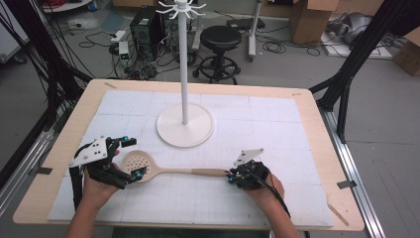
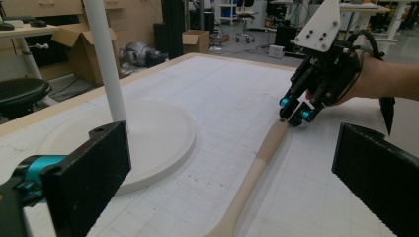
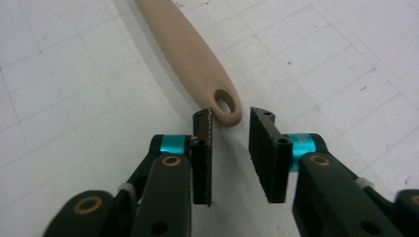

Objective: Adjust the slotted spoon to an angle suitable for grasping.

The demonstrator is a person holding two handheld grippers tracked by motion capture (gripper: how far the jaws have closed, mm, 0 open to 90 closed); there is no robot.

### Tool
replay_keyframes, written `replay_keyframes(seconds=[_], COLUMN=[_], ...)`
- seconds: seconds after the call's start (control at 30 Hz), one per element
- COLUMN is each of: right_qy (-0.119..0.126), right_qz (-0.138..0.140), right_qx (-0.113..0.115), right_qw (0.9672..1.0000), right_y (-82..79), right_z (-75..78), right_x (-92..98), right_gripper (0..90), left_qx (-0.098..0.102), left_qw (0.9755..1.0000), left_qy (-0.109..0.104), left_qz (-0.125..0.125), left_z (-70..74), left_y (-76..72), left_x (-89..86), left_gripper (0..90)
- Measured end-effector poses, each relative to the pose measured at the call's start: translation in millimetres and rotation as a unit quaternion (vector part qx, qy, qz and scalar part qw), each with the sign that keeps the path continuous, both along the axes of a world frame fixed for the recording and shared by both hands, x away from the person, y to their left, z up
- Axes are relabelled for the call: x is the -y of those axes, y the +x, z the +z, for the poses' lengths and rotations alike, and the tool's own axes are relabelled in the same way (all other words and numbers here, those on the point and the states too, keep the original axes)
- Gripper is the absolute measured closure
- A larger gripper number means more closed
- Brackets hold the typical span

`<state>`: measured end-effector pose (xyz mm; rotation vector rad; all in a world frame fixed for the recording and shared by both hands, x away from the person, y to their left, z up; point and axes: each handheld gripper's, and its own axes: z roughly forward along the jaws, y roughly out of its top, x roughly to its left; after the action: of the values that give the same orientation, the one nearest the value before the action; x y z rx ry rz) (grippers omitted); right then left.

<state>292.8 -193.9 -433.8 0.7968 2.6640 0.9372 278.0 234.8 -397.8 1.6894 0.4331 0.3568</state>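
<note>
Two forearms at the bench's near edge, each with a hand-held gripper. Left hand-held gripper (image 1: 132, 157) wide open, jaws straddling the perforated bowl of a slotted spoon (image 1: 163, 169) without closing on it; seen from its own camera, black pads (image 2: 88, 173) well apart, nothing between them, beige handle running away toward the other hand. Right hand-held gripper (image 3: 231, 148) partly open at the handle's far end, jaws either side of the tip with the hanging hole (image 3: 225, 105), left pad just beside or barely touching it, no grip yet. Spoon lying flat on the white gridded mat (image 1: 277, 129), near the front of the bench (image 1: 317, 148), just in front of the round base of a white utensil stand (image 1: 184, 119) with hooks at its top. Judged from this: approach done on both ends, nothing lifted; left to do, closing on the spoon, raising it, and, likely, hanging it by the hole on a hook of the stand. Early stage, grasp pending.
</note>
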Motion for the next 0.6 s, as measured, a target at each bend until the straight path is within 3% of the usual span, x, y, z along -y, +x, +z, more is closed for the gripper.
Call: replay_keyframes(seconds=[0.4,0.5,0.57,0.6], right_qy=[0.006,0.006,0.007,0.007], right_qz=[0.004,0.002,0.001,0.001], right_qx=[0.009,0.016,0.018,0.018], right_qw=[0.9999,0.9999,0.9998,0.9998], right_y=[6.7,6.2,5.4,5.4], right_z=[-2.1,-3.1,-3.1,-3.1], right_x=[-22.2,-26.2,-26.2,-26.2], right_gripper=[72.6,70.1,62.0,62.0], left_qx=[0.002,0.000,0.002,0.002], left_qw=[1.0000,1.0000,0.9999,0.9999], left_qy=[0.002,-0.005,-0.005,-0.005], left_qz=[-0.003,-0.008,-0.009,-0.009], left_z=[1.6,1.7,3.0,3.0], left_y=[-0.6,-0.4,-0.4,-0.4], left_x=[1.0,2.1,2.2,2.2], left_gripper=[2.1,2.1,2.1,2.1])
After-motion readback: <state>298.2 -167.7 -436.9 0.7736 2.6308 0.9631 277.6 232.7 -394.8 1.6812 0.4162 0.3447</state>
